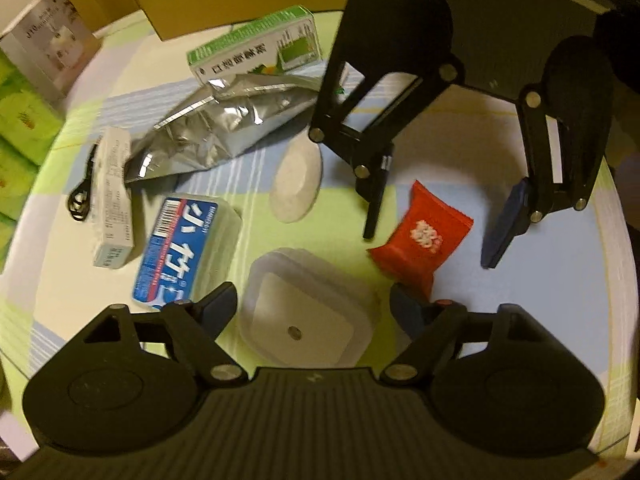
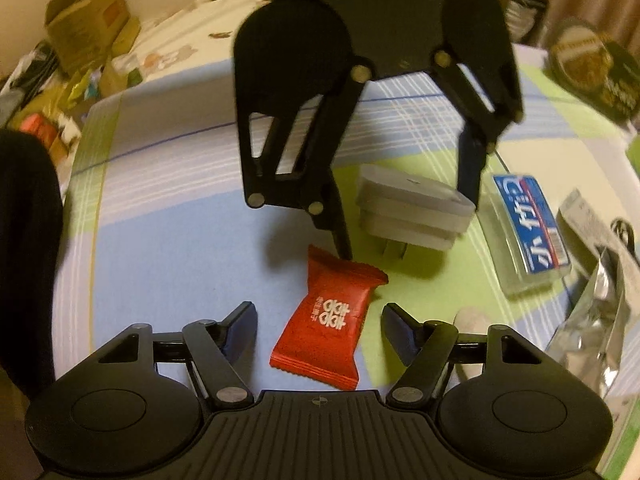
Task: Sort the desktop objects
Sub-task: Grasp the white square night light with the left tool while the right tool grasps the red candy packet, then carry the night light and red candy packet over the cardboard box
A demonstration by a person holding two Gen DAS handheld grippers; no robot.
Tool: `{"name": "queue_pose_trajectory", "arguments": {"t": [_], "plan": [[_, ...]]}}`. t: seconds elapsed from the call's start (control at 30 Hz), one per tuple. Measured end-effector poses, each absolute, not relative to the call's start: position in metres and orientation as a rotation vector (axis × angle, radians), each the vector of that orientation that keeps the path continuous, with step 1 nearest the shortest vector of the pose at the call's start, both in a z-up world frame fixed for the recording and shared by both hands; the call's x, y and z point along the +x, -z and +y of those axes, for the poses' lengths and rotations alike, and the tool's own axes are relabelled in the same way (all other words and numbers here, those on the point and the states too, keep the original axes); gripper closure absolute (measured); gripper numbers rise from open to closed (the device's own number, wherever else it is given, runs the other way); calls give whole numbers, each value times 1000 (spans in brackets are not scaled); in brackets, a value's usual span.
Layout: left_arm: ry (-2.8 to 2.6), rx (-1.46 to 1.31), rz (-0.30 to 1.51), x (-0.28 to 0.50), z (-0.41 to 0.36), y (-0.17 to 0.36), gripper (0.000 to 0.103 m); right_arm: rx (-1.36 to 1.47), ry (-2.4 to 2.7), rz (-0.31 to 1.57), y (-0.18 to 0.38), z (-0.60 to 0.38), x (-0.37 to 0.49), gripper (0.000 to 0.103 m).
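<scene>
My left gripper is open, its jaws on either side of a white square plug adapter on the checked cloth; it also shows in the right wrist view. My right gripper is open, its jaws astride a red snack packet, which also shows in the left wrist view. In the left wrist view the right gripper hangs over the packet. In the right wrist view the left gripper stands over the adapter.
A blue-labelled clear box, a white carton, a silver foil bag, a green-white box, a round white pad and a black cable lie on the table. Cardboard boxes stand beyond.
</scene>
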State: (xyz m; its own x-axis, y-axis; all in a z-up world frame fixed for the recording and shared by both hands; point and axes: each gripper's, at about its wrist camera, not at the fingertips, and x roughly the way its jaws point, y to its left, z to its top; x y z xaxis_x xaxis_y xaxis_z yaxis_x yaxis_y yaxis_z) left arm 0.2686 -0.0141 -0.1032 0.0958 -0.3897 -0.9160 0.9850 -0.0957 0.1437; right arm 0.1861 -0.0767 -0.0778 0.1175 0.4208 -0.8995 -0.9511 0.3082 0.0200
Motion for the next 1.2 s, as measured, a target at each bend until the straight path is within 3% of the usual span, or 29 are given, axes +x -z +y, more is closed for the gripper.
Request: {"name": "queue_pose_trajectory", "arguments": {"t": [0.2,0.27,0.33,0.4,0.8,1.2], "plan": [[1345,1031,802,271,-8,103,36,-623,-1082,999,74,-80,191,42],[1329,1020,815,270,-5,103,39,-606,-1061,999,73,-79,192,51],[1315,1006,825,267,-3,102,39,-593,-1039,999,71,-79,191,72],[1298,985,841,263,-1,101,39,-602,-1014,993,69,-79,187,76],[1082,844,931,218,2,98,40,-484,-860,1015,60,-126,134,77],[895,744,946,161,-19,72,42,-300,-686,948,11,-198,77,77]]}}
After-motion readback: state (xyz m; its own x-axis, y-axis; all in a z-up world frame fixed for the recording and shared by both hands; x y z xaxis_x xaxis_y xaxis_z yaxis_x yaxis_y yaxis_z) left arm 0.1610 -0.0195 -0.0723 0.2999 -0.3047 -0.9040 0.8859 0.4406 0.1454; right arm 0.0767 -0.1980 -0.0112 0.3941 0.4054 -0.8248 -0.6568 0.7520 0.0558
